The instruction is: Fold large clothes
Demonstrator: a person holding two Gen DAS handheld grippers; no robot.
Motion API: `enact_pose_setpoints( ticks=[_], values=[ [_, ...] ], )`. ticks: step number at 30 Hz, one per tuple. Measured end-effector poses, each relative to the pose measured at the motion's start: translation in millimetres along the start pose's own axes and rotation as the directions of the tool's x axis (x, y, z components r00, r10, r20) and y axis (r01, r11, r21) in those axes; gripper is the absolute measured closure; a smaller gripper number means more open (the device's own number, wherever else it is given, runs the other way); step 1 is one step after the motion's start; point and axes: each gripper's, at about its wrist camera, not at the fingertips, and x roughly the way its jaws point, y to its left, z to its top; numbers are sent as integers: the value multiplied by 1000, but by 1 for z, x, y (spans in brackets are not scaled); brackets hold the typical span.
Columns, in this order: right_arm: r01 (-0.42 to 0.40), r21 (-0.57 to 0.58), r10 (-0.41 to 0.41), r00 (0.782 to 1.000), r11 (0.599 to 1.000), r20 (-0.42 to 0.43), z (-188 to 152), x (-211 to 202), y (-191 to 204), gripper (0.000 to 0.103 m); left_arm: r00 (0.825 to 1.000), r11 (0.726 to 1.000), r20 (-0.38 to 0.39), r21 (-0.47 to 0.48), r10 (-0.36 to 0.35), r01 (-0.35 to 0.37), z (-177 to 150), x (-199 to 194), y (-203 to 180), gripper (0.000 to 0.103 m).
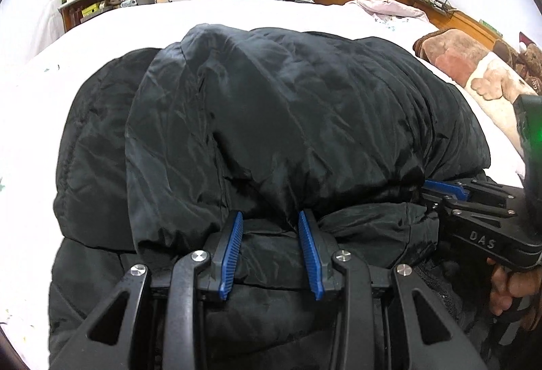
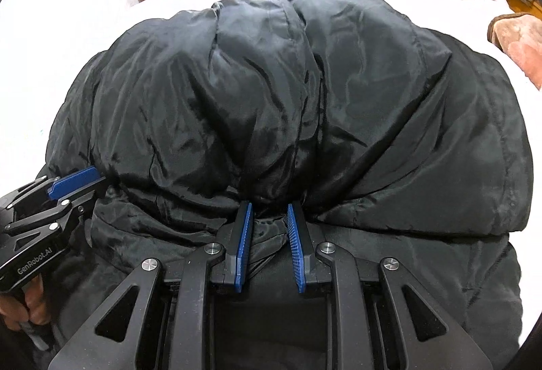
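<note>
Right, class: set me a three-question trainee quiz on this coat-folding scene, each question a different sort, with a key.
1. True or false: the black padded coat lies on a white bed.
2. Multiple choice: what do the left tongs and right tongs have between their fingers? A) a pillow B) the coat's fabric C) nothing
3. Fill in: each tong's fingers carry ribbed ____ pads.

Key: 1 true; 2 B; 3 blue.
</note>
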Motion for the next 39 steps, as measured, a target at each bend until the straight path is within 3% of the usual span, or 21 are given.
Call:
enact_pose_setpoints(
  ticks=[4,7,13,20,21,24,31,39],
  values=[
    [-10,50,10,1000,999,5,0,-30,-1,77,1000,1000,0,-1,26,-26,5,-25,-7,66],
    [-29,65,26,999,997,40,-8,-64,-3,66,999,999,18,7,40,-40,3,-54,-14,66],
    [-23,64,17,994,998,104,-43,-133,-3,65,994,998,88,31,59,-62,-16,-121,-26,60],
    [-22,114,8,992,993,125,-100,-188,-19,65,990,994,90,25,107,-110,-63,-171,-14,52],
    [-20,120,5,992,993,125,-107,-192,-23,64,990,993,86,17,112,-114,-69,-174,-9,51],
    [-5,159,-15,992,987,122,-127,-203,-40,47,988,990,62,-21,140,-139,-89,-182,10,49],
    [60,279,-89,992,959,93,-154,-211,-93,46,982,974,-14,-129,188,-188,-124,-182,54,41],
    [89,353,-93,996,931,-8,-166,-187,-136,45,983,961,-145,-236,109,-141,-153,-146,76,39]
  ],
)
